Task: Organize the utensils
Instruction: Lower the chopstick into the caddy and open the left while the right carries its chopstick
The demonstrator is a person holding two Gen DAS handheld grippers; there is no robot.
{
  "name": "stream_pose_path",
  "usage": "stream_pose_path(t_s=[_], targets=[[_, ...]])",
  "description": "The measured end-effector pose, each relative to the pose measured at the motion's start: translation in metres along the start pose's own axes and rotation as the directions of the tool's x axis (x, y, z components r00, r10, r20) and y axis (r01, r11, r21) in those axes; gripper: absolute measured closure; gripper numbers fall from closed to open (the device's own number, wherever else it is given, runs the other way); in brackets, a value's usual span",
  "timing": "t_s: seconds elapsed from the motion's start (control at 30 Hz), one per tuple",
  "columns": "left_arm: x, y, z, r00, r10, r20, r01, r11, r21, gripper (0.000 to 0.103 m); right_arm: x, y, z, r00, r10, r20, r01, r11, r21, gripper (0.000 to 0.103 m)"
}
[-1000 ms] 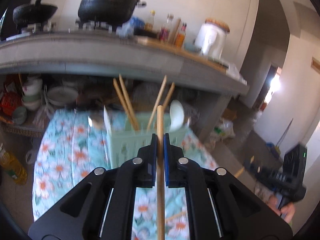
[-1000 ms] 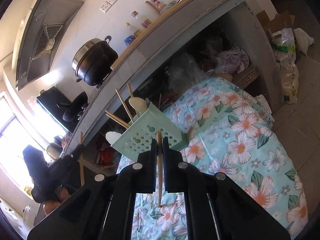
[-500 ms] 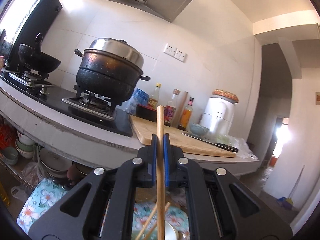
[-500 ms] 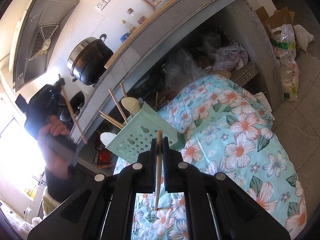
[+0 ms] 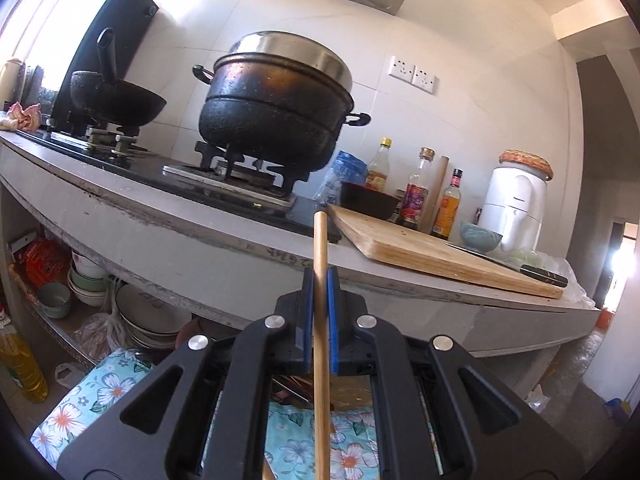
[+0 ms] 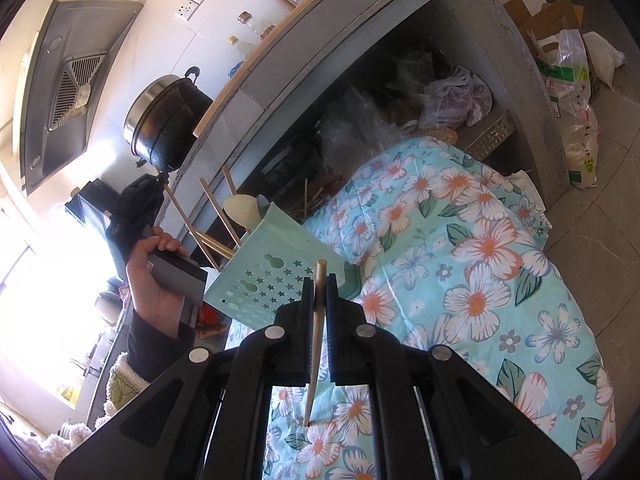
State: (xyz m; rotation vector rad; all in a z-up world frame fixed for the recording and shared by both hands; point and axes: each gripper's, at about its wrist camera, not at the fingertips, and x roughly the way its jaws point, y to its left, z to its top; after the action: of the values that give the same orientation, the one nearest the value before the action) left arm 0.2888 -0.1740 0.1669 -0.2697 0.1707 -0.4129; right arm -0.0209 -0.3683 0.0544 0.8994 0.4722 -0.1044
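Note:
My left gripper [image 5: 320,280] is shut on a wooden chopstick [image 5: 321,320] that stands upright between its blue pads, raised toward the kitchen counter. My right gripper [image 6: 320,284] is shut on a second chopstick [image 6: 316,340], just in front of the mint-green utensil holder [image 6: 276,272] on the flowered cloth [image 6: 480,280]. The holder has star-shaped holes and holds several chopsticks [image 6: 214,212] and a pale spoon [image 6: 240,208]. In the right wrist view the left gripper [image 6: 140,204] is held by a hand [image 6: 152,276] up and left of the holder, its chopstick [image 6: 178,210] slanting down toward it.
A black pot [image 5: 276,108] and a wok [image 5: 116,96] sit on the stove. A cutting board [image 5: 440,252] with a knife, bottles [image 5: 416,196] and a white appliance [image 5: 516,204] stand on the counter. Bowls [image 5: 88,280] are stacked on the shelf beneath. Bags [image 6: 572,92] lie on the floor.
My left gripper rose and tilted up with its chopstick: the holder dropped out of its view and the stove and counter fill it. My right gripper crept closer to the holder.

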Motion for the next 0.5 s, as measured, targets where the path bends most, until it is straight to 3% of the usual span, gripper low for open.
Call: stream_pose_path(t_s=[0.2, 0.5], targets=[[0.004, 0.0, 0.004, 1.0, -0.005, -0.008, 0.005, 1.0, 0.0, 0.098, 0.002, -0.003, 0.002, 1.0, 0.005, -0.004, -0.005, 1.0, 0.009, 0.097], [-0.01, 0.018, -0.019, 0.994, -0.018, -0.111, 0.016, 1.0, -0.021, 0.098, -0.001, -0.007, 0.002, 1.0, -0.001, -0.004, 0.001, 1.0, 0.024, 0.097]])
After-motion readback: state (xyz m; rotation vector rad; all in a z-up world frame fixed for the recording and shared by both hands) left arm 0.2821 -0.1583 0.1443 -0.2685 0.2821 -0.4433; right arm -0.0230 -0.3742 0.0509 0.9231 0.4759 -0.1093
